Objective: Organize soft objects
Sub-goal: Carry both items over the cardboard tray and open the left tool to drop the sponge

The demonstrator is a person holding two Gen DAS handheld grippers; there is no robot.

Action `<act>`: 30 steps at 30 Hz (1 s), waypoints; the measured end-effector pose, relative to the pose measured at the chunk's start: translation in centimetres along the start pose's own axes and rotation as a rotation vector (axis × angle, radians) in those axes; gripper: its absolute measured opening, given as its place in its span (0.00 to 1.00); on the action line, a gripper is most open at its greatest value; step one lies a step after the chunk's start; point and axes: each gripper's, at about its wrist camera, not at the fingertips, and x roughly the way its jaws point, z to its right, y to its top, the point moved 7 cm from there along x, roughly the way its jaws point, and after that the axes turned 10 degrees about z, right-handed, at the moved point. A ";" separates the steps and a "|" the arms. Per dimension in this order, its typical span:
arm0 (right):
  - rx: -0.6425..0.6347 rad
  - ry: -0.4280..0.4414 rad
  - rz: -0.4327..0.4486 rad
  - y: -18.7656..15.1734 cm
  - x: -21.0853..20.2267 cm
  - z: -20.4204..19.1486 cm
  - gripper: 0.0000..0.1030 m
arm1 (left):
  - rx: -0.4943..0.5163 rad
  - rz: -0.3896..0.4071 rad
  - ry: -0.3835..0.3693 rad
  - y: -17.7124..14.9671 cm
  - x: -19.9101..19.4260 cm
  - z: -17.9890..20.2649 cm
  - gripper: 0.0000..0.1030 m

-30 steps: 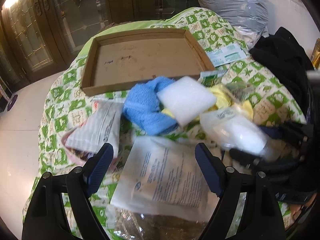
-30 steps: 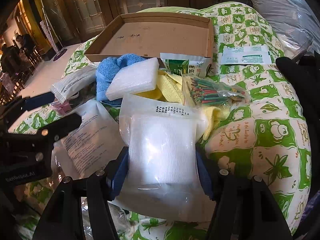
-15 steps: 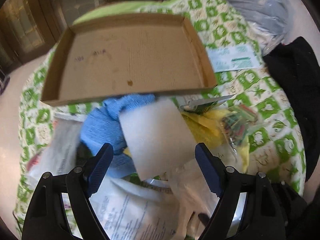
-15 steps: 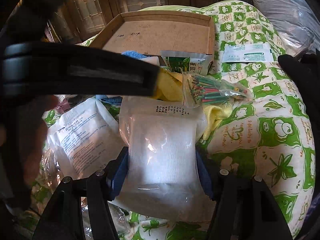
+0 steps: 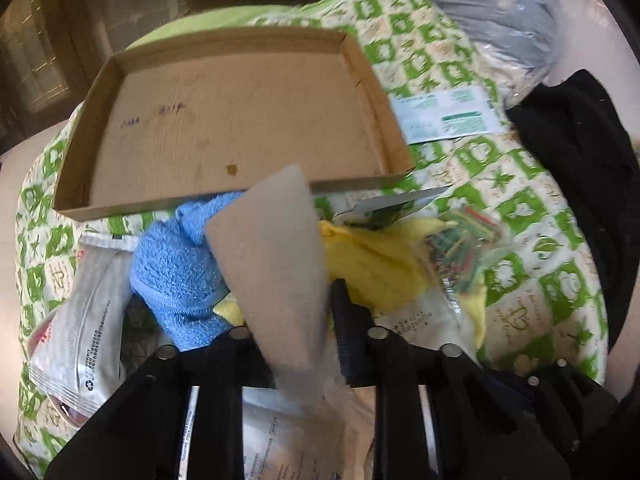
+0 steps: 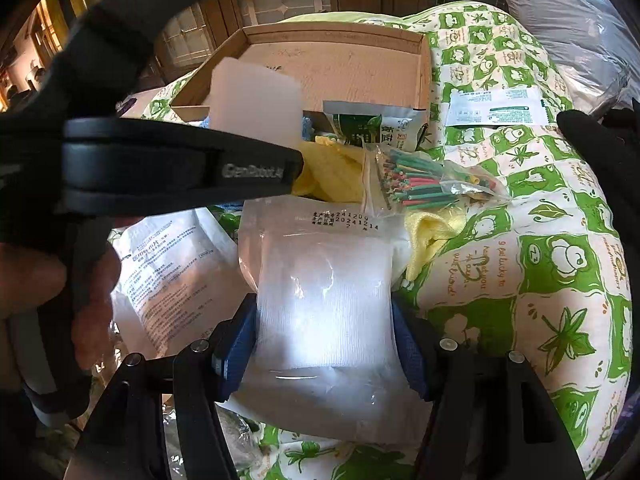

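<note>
My left gripper [image 5: 292,320] is shut on a white foam pad [image 5: 272,256] and holds it tilted above the pile, just in front of the empty cardboard tray [image 5: 224,120]. The pad also shows in the right wrist view [image 6: 256,104], with the left gripper's body crossing the frame. My right gripper [image 6: 324,344] is shut on a clear bag of white gauze [image 6: 324,300], low over the quilt. A blue towel [image 5: 176,264] and a yellow cloth [image 5: 372,264] lie in the pile under the pad.
A bag of coloured sticks [image 6: 424,184], a green sachet [image 6: 372,124], a printed white packet [image 6: 176,272] and a grey pouch [image 5: 76,320] lie around the pile. A flat green-white packet [image 5: 444,116] lies right of the tray. Black cloth [image 5: 580,176] is at the right.
My left gripper has closed on the white foam pad and lifted it, tilting it up toward the tray. The right gripper has stayed still with the gauze bag.
</note>
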 end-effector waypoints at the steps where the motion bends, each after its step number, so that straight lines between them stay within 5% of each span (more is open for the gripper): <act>1: -0.001 -0.002 0.004 0.1 0.2 -0.2 0.61 | 0.001 0.010 -0.013 0.2 -0.5 0.1 0.13; 20: 0.033 -0.017 0.080 0.0 0.2 -1.5 0.61 | 0.003 0.087 -0.079 1.2 -4.4 -1.1 0.11; 30: 0.044 -0.021 0.159 2.9 -3.9 -1.2 0.61 | -0.025 0.124 -0.069 3.7 -6.3 -3.5 0.11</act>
